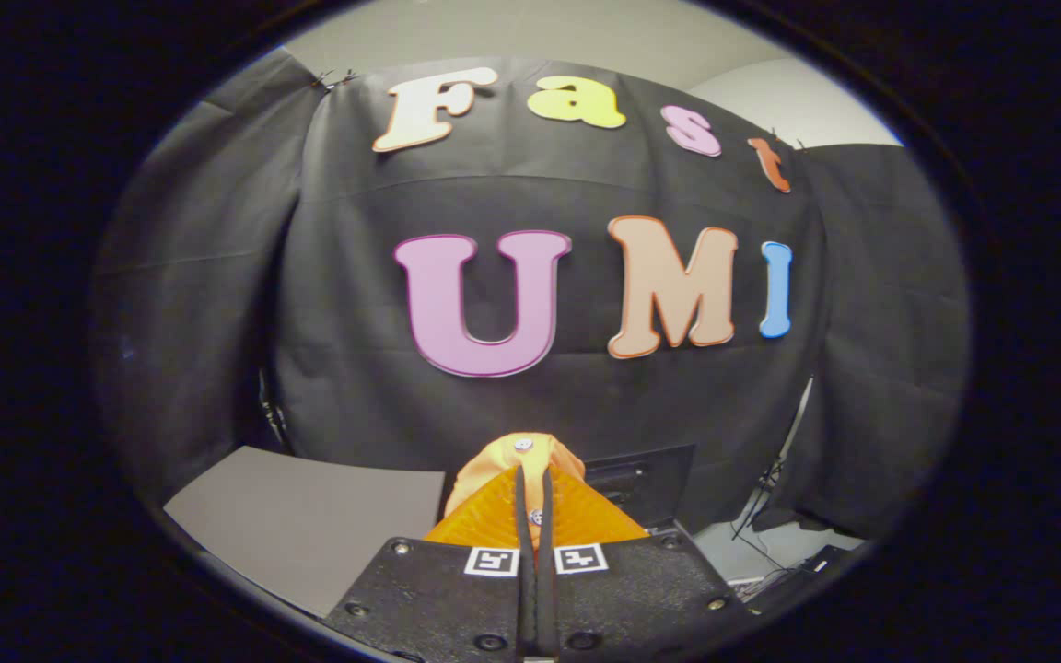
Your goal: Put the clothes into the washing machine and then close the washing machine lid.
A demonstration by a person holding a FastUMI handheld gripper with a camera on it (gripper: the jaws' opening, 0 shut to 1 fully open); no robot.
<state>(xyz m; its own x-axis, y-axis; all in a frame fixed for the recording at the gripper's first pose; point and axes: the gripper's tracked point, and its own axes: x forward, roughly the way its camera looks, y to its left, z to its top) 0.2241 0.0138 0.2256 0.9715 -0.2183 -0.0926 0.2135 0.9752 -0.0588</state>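
The tongs are clenched on an orange garment, both fingers pressed close together with the cloth pinched between them. The garment bunches up just past the tips, a small button showing on its top fold, lifted in front of the booth's black cloth wall. Beside the garment lies a grey tabletop. A dark box-like unit sits just behind the garment; whether it is the washing machine is unclear.

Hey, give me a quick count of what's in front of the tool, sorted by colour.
Orange: 1, the orange garment with snap buttons, pinched between the nearly shut fingers of the tool
Grey: 1, the grey tabletop beside it
Black: 1, the black box just beyond the garment
Total: 3
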